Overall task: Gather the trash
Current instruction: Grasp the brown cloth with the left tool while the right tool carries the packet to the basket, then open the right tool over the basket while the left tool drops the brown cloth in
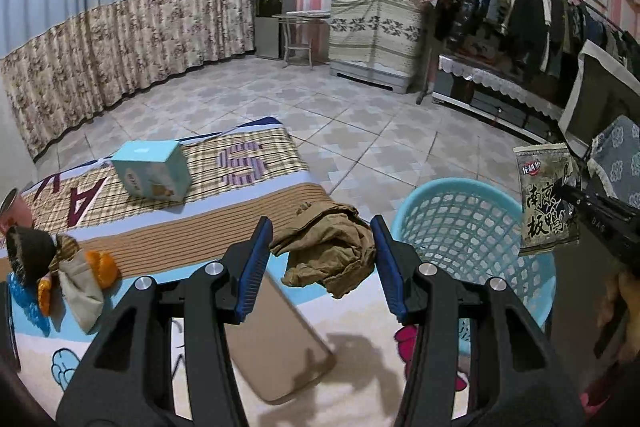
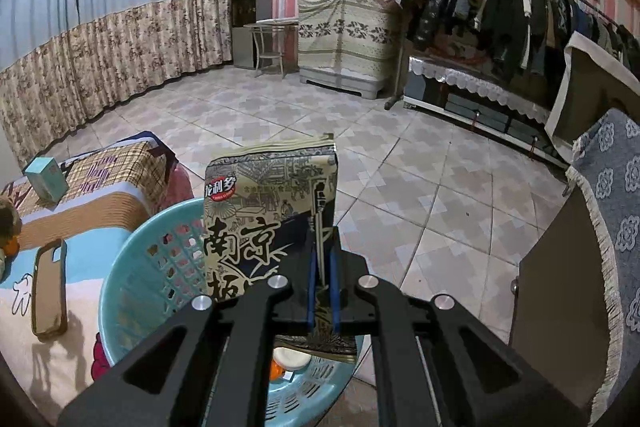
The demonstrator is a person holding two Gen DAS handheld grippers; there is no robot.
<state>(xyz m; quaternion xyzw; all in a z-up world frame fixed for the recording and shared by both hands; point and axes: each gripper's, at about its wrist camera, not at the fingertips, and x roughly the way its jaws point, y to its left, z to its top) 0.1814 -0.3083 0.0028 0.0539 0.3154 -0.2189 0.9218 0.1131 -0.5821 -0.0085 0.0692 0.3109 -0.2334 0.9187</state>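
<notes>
Left wrist view is filled mostly by the bed (image 1: 248,195), whose patterned cover is taken as the landmark. Just beside the bed's right edge, on the tiled floor, the blue basket (image 1: 472,223) is seen, and in the right wrist view a white and orange item is made out at its bottom. On the bed, a tan phone case (image 1: 276,347) is laid near the front edge, and a crumpled brown rag (image 1: 328,251) is found just beyond it. Farther back on the bed a pale blue box (image 1: 154,173) is tilted on one edge, and a heap of wrappers (image 1: 64,267) is gathered at the bed's left side. The wrapper (image 2: 272,215), printed with Chinese characters, is held upright above the basket, off the bed's right side. It is clamped at its lower right part by the right gripper (image 2: 323,287), whose fingers are pressed together on it. The left gripper (image 1: 320,267) is held above the bed with its fingers apart, and the rag is framed between them without being touched.
</notes>
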